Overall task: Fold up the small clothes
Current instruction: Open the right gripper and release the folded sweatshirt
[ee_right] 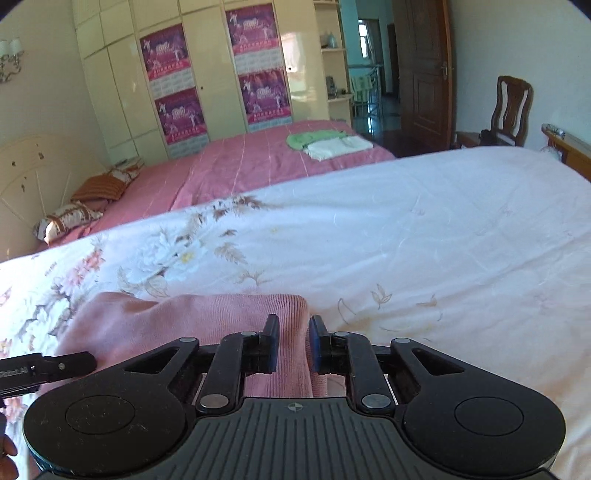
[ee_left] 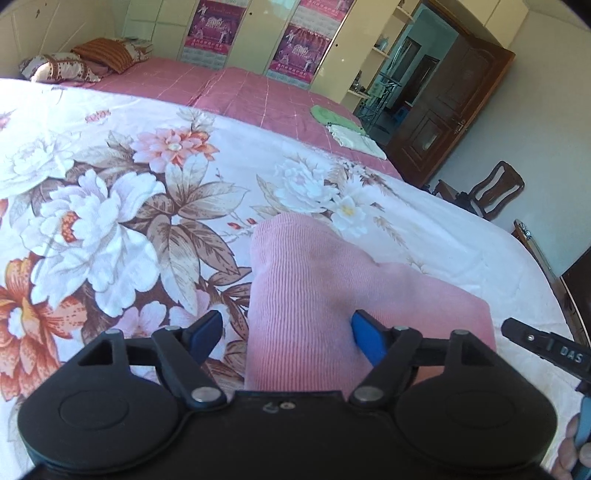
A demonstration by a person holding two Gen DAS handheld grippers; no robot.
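Two grippers over one pink ribbed garment (ee_left: pixel 317 295), spread on a floral quilt (ee_left: pixel 110 206) across the near bed. Left gripper (ee_left: pixel 288 334) released, blue pads (ee_left: pixel 205 332) spread wide: one pad out over the flowered quilt just beside the garment's left edge, the other over the pink knit. Between them, a folded band of the cloth running forward, rounded at its far end; whether either pad touches the fabric, impossible to tell. At the right edge of the left wrist view, part of the other gripper's black arm and a few of the person's fingertips.

Right gripper (ee_right: pixel 293 345) narrowed, with a strip of the pink knit (ee_right: pixel 192 325) running between its pads near the garment's right edge; a slim gap showing beside the right pad, so a firm pinch cannot be confirmed from this view. Cloth rumpled to the left, flat and squared at the far right corner. Plain white stretch of quilt to the right of the garment.

Beyond the quilt, a second bed with a pink checked cover (ee_right: pixel 240 162), a green cloth (ee_right: pixel 306 138) and a white folded cloth (ee_right: pixel 338 147) lying together near its far end, cushions (ee_right: pixel 98 186) by the headboard. Behind, cream wardrobe doors with purple posters (ee_right: pixel 255 22), a brown door (ee_right: pixel 424 70) ajar, a wooden chair (ee_right: pixel 511 109) against the wall.
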